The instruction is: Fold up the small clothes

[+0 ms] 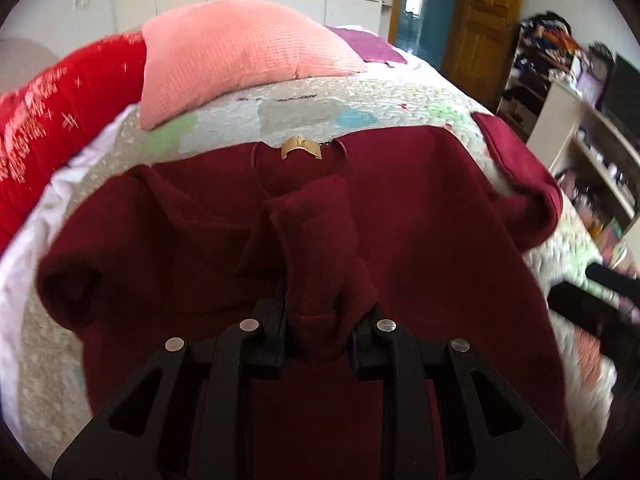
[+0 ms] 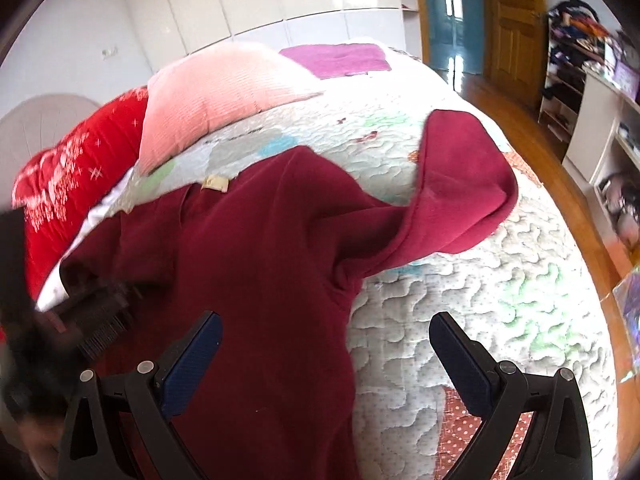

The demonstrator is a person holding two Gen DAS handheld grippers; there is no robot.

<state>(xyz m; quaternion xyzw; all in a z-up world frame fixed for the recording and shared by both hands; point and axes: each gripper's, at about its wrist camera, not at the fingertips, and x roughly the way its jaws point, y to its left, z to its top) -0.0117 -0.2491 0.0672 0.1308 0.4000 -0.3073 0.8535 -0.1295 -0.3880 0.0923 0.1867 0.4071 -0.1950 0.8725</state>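
Sweater (image 1: 400, 216) lies spread on the bed (image 2: 460, 320); we've barely begun. Our left tongs (image 1: 320, 332) pinch one sleeve over its middle, right tongs (image 2: 326, 344) gape empty, other sleeve (image 2: 460, 184) sprawls at two o'clock.

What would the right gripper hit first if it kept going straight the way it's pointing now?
Probably the quilted bedspread, right beside the side edge of the maroon top. The right gripper is open, and that edge runs between its fingers, so its left finger would likely meet cloth. Depth is hard to judge.
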